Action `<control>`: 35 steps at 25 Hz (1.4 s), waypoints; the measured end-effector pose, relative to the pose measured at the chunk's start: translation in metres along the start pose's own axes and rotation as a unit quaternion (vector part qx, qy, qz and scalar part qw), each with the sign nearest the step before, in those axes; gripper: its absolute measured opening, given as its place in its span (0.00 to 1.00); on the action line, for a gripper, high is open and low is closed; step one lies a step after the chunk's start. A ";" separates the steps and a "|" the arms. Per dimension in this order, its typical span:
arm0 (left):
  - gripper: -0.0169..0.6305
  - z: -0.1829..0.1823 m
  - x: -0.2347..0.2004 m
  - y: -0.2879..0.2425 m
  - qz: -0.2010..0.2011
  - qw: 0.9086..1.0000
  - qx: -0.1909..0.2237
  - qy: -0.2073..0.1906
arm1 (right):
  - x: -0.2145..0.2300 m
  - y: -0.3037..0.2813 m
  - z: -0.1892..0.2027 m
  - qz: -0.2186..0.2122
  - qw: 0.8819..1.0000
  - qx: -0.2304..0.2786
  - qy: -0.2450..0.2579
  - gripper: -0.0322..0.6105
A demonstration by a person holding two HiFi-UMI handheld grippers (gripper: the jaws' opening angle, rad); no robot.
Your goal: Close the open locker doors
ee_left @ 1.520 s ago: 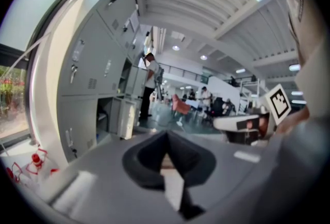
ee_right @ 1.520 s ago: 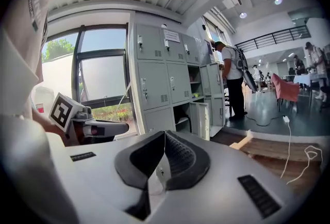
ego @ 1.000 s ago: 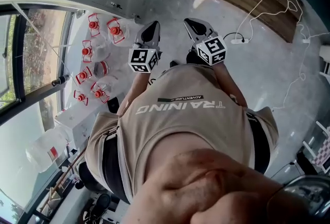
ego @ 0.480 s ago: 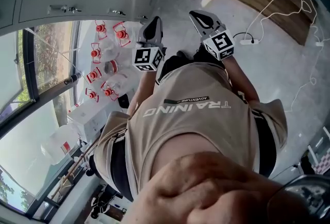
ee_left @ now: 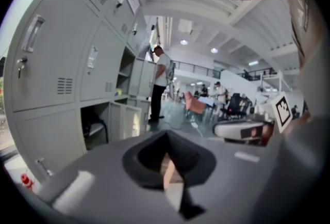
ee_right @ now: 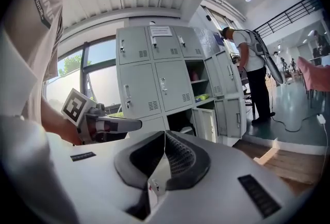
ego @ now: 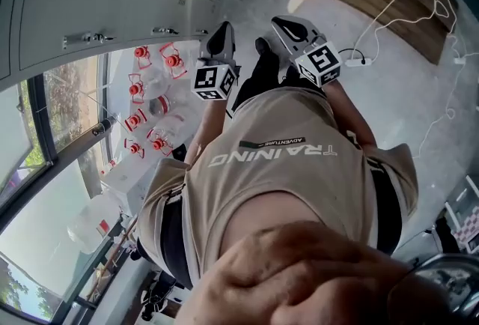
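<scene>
Approaching is judged the step in hand; no door is touched yet. The left gripper and right gripper are held with jaws pressed together, empty. The open lower door is seen at 1 o'clock of the right jaws (well apart); a push on its edge is called for. A yellow-green item is noted in the open compartment above.

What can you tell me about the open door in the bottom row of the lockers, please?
The open locker door is a pale grey panel, metal by its look, with a raised rim round its inner face. It sits upright in the bottom row of the locker bank, swung out towards the room at the right side of its dark compartment. The neighbouring door on its right is shut. Nothing but its own cabinet touches it.
</scene>
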State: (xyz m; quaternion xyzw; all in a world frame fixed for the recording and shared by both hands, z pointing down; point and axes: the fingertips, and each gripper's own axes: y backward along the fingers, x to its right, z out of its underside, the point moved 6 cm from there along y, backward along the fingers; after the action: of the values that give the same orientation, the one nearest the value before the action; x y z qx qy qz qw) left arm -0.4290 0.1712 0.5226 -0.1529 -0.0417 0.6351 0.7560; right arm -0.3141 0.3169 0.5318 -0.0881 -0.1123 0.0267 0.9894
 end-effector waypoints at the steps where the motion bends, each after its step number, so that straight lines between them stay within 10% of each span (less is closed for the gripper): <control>1: 0.03 0.000 -0.004 -0.008 0.006 1.000 0.000 0.001 | 0.002 -0.005 -0.004 -0.001 1.000 -0.003 0.004 0.07; 21: 0.03 -0.061 -0.114 -0.165 0.159 0.987 0.015 -0.019 | 0.076 -0.146 -0.052 0.093 0.995 -0.041 0.001 0.07; 35: 0.03 -0.074 -0.148 -0.248 0.104 0.995 -0.011 0.004 | 0.178 -0.228 -0.061 0.038 0.997 -0.070 -0.014 0.07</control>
State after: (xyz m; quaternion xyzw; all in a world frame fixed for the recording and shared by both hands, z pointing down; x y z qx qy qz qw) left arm -0.2035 -0.0228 0.5423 -0.1673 -0.0302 0.7091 0.6843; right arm -0.1190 0.0953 0.5530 -0.1613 -0.1242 0.0577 0.9774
